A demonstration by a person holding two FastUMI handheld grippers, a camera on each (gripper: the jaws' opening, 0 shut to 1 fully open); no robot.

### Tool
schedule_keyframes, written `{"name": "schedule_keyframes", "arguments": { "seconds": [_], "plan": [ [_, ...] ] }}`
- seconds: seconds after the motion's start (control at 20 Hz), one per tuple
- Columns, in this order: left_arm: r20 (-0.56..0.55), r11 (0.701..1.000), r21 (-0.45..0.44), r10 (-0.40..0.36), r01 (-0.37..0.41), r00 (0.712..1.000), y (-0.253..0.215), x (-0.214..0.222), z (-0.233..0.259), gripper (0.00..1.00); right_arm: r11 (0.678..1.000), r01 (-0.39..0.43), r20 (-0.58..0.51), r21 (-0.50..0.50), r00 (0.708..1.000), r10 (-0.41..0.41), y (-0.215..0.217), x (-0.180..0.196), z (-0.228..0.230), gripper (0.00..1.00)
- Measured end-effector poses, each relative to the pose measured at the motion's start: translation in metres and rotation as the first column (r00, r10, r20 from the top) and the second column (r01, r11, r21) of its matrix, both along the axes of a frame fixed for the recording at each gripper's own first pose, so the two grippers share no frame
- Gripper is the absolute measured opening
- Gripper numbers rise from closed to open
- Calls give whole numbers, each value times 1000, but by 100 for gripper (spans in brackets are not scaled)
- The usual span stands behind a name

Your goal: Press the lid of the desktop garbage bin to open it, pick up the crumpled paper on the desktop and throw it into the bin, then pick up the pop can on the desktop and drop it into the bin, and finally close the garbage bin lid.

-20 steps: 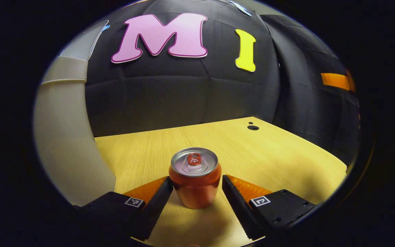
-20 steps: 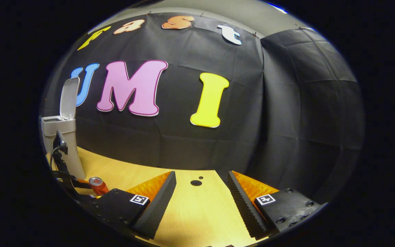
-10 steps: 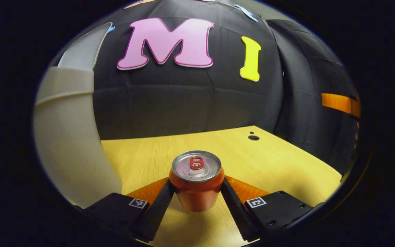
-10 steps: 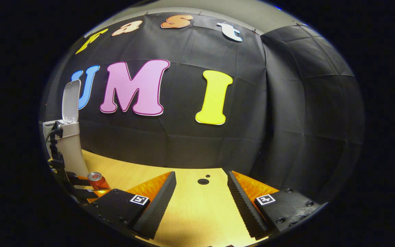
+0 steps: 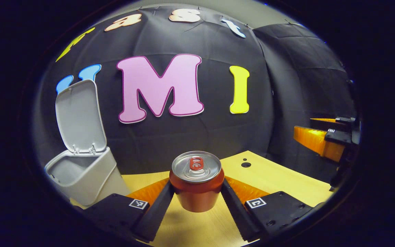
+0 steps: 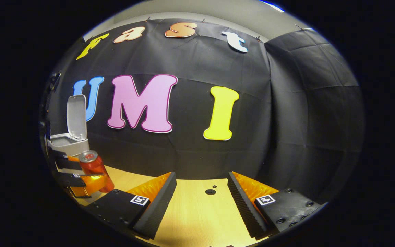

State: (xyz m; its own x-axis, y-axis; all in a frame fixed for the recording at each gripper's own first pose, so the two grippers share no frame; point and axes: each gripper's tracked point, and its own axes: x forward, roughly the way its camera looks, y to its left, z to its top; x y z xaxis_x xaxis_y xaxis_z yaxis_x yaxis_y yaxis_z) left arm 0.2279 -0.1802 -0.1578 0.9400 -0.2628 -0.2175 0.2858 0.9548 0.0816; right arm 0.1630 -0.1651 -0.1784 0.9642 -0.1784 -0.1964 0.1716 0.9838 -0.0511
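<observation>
The pop can (image 5: 196, 181) is pinched between the jaws of the left gripper (image 5: 197, 202), one finger pressed against each side of its body. The can is held upright and lifted clear of the wooden worktop (image 5: 279, 178), a shadow being cast below its base. Its body is a glossy red-orange; its silver top carries a red pull tab. The garbage bin (image 5: 84, 176) stands to the left, its lid (image 5: 80, 115) raised upright. The interior is seen poorly, and its contents cannot be determined. In the right gripper view, the jaws of the right gripper (image 6: 201, 202) are spread apart over bare worktop, nothing being held between them.
</observation>
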Motion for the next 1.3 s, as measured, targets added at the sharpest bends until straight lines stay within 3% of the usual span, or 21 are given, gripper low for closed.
{"name": "schedule_keyframes", "arguments": {
  "seconds": [0.2, 0.5, 0.65, 0.8, 1.05, 1.1, 1.3],
  "plan": [
    [62, 1000, -8, 25, -25, 998, 24, -2, 59, 88, 1000, -4, 15, 13, 1000, 4, 10, 2, 37, 96],
    [114, 986, -44, 164, -160, 980, 118, 8, 108, 88, 1000, -26, 44, 9, 999, 25, 26, -2, 83, 97],
    [109, 974, -49, 225, -221, 968, 170, 12, 113, 88, 1000, -24, 87, 18, 996, 23, 33, -2, 110, 96],
    [99, 963, 2, 269, -270, 958, 217, 16, 106, 88, 999, -36, 110, -5, 993, 37, 42, 0, 128, 97],
    [47, 953, -20, 303, -303, 952, 256, 23, 80, 88, 999, -50, 124, 16, 991, 48, 59, -15, 143, 96],
    [35, 950, -12, 313, -313, 949, 261, 24, 74, 88, 998, -53, 133, 27, 990, 49, 65, -19, 149, 87],
    [41, 943, 11, 333, -334, 942, 269, 24, 74, 89, 997, -80, 158, 14, 985, 76, 79, -27, 161, 96]
  ]
}}
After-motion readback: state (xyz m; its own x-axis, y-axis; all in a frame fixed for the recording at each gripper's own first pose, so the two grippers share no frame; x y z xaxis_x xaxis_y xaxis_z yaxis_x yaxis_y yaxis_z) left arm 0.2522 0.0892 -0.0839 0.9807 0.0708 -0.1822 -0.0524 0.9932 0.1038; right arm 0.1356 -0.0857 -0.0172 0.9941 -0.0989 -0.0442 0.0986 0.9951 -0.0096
